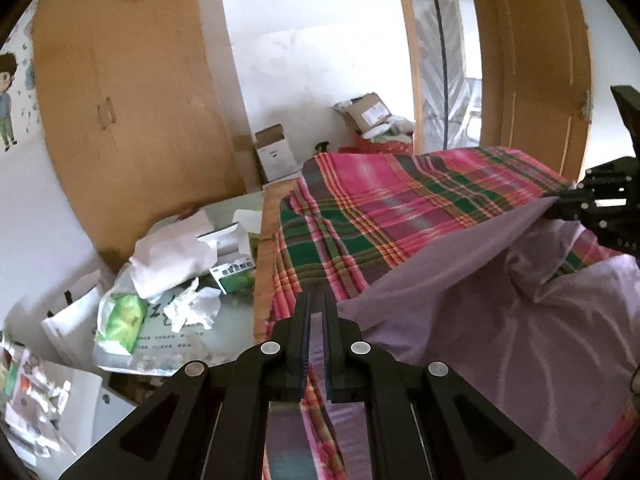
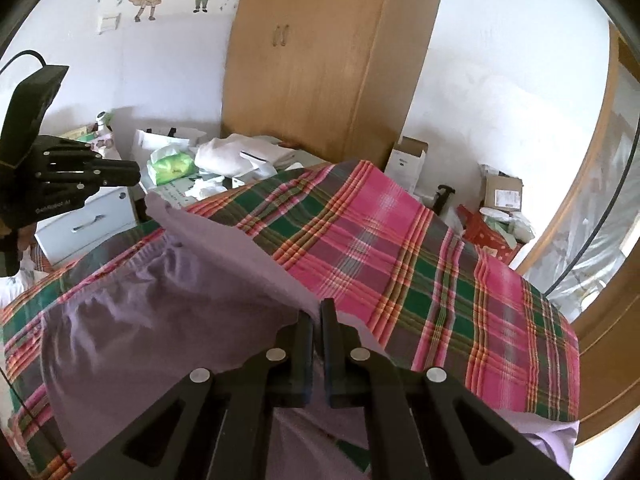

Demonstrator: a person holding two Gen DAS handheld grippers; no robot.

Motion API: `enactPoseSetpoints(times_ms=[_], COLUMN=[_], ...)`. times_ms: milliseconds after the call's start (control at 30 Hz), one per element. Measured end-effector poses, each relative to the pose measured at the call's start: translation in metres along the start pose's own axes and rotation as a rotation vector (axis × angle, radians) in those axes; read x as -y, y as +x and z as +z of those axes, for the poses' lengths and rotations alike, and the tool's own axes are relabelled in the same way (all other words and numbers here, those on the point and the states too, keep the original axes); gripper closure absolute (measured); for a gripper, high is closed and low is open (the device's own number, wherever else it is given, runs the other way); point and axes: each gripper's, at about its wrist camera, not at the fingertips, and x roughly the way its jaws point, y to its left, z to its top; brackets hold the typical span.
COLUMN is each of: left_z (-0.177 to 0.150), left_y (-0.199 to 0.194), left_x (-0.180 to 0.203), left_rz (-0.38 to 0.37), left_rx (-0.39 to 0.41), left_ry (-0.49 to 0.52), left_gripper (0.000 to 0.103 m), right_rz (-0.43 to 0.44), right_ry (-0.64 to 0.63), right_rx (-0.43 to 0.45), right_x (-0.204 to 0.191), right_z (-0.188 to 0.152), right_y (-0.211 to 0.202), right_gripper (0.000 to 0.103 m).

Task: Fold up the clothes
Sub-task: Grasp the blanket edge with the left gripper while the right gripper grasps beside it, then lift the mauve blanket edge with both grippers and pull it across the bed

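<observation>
Currently the L gripper (image 1: 317,312) pinches one edge of the purple garment (image 1: 460,300) w/ fingers pressed together; R gripper (image 2: 317,320) clamps the opposite edge; fabric hangs stretched betw. both, rest lying on the plaid bedspread (image 1: 380,208).

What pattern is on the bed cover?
Plaid in pink, green and orange stripes on the bed cover, clearest in the right wrist view.

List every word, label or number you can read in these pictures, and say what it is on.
"DexRobot AI", faint: on the left gripper.
"DAS", cut off at the edge: on the right gripper.
Green box, printed sheet, white carton label: too blurred to read.
Purple garment they grip: no text.
</observation>
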Motion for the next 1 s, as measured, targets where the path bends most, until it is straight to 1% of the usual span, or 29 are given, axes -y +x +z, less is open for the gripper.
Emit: enactPoseSetpoints(times_ms=[33, 67, 167, 233, 300, 333, 400, 467, 533, 600, 667, 833, 900, 1000], left_z=[-0.003, -0.005, -0.012, -0.017, -0.022, -0.023, -0.027, -0.029, -0.033, -0.035, -0.038, -0.054, -0.061, -0.063], left_y=[-0.002, -0.002, -0.001, 0.001, 0.004, 0.005, 0.010, 0.017, 0.029, 0.040, 0.051, 0.075, 0.081, 0.085], left_x=[-0.001, -0.004, -0.014, -0.021, -0.025, -0.025, -0.026, -0.028, -0.029, -0.031, -0.035, -0.038, -0.037, -0.035], left_rz=[-0.013, -0.032, -0.093, -0.137, -0.193, -0.219, -0.283, -0.352, -0.428, -0.476, -0.489, -0.479, -0.470, -0.469], left_rx=[-0.005, -0.011, -0.033, -0.045, -0.052, -0.057, -0.079, -0.113, -0.162, -0.191, -0.205, -0.262, -0.271, -0.264], left_ry=[-0.018, -0.059, -0.201, -0.309, -0.404, -0.436, -0.509, -0.593, -0.693, -0.776, -0.871, -1.065, -1.128, -1.173], left_gripper=[0.098, 0.098, 0.098, 0.094, 0.086, 0.084, 0.069, 0.062, 0.060, 0.059, 0.058, 0.058, 0.058, 0.059], right_rz=[-0.004, -0.007, -0.010, -0.007, -0.007, -0.007, -0.009, -0.004, 0.002, 0.007, 0.012, 0.025, 0.033, 0.043], right_ry=[-0.004, -0.008, -0.001, 0.011, 0.013, 0.014, 0.013, 0.014, 0.019, 0.024, 0.029, 0.038, 0.048, 0.055], right_rx=[0.002, 0.001, -0.009, -0.014, -0.017, -0.018, -0.017, -0.017, -0.016, -0.019, -0.020, -0.018, -0.018, -0.022], right_x=[-0.003, -0.006, -0.008, -0.008, -0.009, -0.010, -0.010, -0.011, -0.010, -0.010, -0.011, -0.011, -0.010, -0.009], right_z=[-0.002, -0.004, -0.010, -0.013, -0.015, -0.016, -0.017, -0.019, -0.021, -0.023, -0.025, -0.028, -0.029, -0.032], right_y=[-0.003, -0.006, -0.006, -0.006, -0.006, -0.006, -0.007, -0.007, -0.007, -0.006, -0.005, -0.004, -0.003, -0.002], right_gripper=[0.100, 0.100, 0.100, 0.100, 0.100, 0.100, 0.100, 0.100, 0.100, 0.100, 0.100, 0.100, 0.100, 0.100])
